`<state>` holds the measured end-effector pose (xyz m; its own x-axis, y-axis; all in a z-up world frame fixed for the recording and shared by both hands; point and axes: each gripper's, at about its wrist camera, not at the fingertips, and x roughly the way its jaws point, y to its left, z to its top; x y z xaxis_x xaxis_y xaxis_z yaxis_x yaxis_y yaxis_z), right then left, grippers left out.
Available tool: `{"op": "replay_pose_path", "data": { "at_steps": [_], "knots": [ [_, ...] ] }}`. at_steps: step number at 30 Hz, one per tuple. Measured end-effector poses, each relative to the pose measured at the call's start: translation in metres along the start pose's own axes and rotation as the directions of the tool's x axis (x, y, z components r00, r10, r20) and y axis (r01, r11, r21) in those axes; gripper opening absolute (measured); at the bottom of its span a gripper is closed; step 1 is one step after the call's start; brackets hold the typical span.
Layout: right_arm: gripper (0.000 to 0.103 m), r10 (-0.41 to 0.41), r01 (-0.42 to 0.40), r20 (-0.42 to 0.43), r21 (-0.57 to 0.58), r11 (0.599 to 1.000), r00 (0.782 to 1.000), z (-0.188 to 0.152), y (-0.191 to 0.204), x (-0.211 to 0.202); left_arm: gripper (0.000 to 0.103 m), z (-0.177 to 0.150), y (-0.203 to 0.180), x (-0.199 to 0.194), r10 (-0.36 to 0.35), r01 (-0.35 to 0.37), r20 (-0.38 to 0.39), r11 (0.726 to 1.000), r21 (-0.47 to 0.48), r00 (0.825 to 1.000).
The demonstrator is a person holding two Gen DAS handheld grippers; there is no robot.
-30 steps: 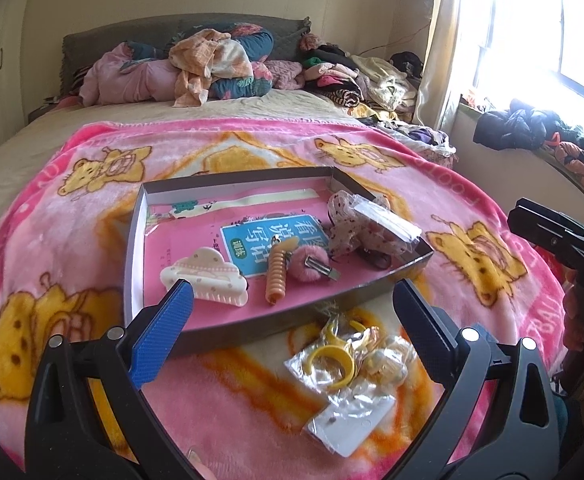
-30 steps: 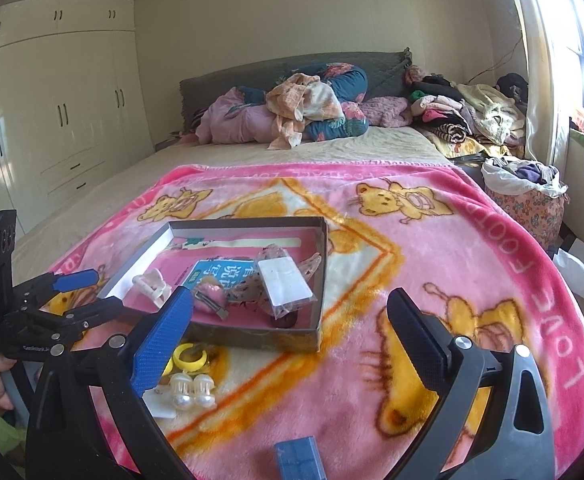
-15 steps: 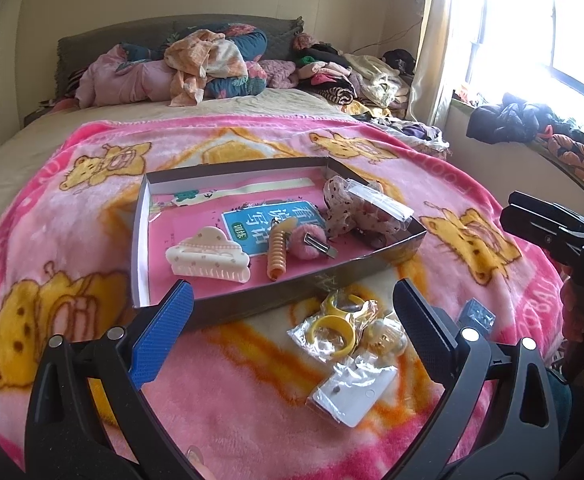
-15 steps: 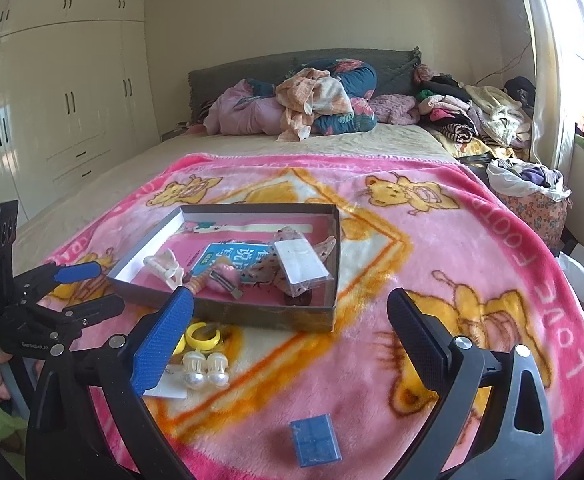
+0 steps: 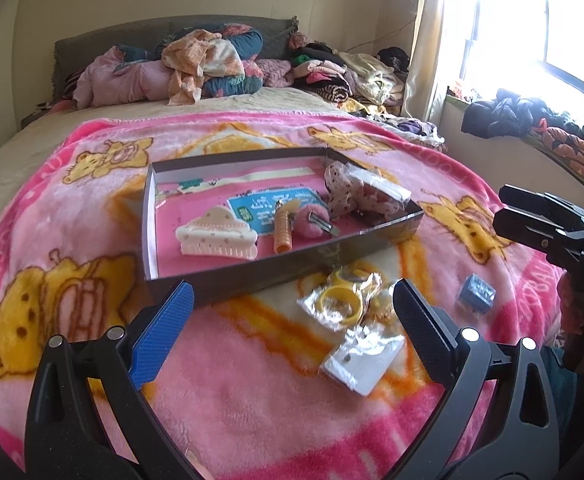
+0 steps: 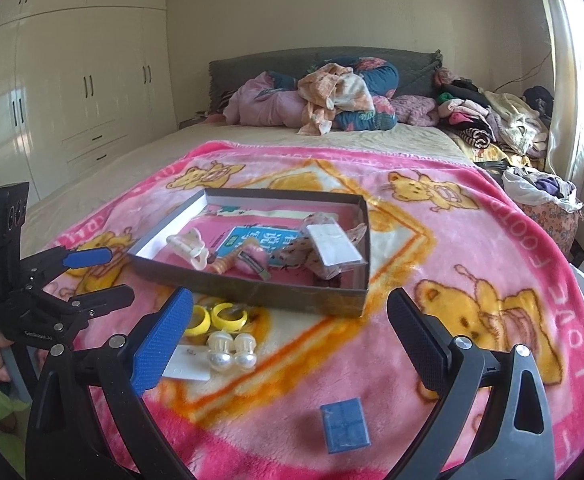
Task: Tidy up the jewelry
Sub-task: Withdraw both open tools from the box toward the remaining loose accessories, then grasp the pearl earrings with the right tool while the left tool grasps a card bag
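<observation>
A shallow dark box (image 5: 372, 242) (image 6: 252, 290) on the pink blanket holds a white hair claw (image 5: 216, 238), an orange spiral tie (image 5: 282, 230), a pink pompom clip (image 5: 312, 224) and a bagged polka-dot item (image 5: 352, 192). In front of the box lie bagged yellow hoop earrings (image 5: 340, 304) (image 6: 216, 316), pearl earrings on a card (image 6: 232, 348) and a small blue box (image 5: 475, 292) (image 6: 344, 426). My left gripper (image 5: 288, 324) is open and empty above the blanket, just short of the bags. My right gripper (image 6: 288, 332) is open and empty, above the blue box.
The bed carries a pile of clothes and bedding (image 6: 332, 96) at the headboard. A white wardrobe (image 6: 72, 92) stands to the left. A window (image 5: 532, 28) and clothes on its sill are to the right. The blanket's front edge is close below both grippers.
Both grippers have pulled back and risen a little, so the box and bags sit farther off. The blue box has come into both views. Both stay open.
</observation>
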<state>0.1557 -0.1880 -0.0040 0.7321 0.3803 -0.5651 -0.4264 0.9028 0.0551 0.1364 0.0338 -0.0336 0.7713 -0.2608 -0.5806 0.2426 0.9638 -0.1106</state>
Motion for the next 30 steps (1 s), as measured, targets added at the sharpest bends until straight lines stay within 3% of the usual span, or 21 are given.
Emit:
{"op": "replay_pose_path", "data": {
  "at_steps": [13, 24, 30],
  "knots": [
    [0.095, 0.025, -0.026, -0.077, -0.014, 1.000, 0.997, -0.016, 0.006, 0.025, 0.091, -0.025, 0.000, 0.008, -0.040, 0.042, -0.068, 0.998, 0.038, 0.997],
    [0.095, 0.064, -0.071, -0.187, -0.033, 0.997, 0.980, -0.037, 0.013, 0.058, 0.091, -0.041, -0.014, 0.028, -0.091, 0.105, -0.131, 0.990, 0.099, 0.987],
    [0.087, 0.092, -0.104, -0.243, -0.036, 0.994, 0.966, -0.042, 0.015, 0.073, 0.091, -0.043, -0.020, 0.040, -0.116, 0.138, -0.161, 0.982, 0.131, 0.980]
  ]
}}
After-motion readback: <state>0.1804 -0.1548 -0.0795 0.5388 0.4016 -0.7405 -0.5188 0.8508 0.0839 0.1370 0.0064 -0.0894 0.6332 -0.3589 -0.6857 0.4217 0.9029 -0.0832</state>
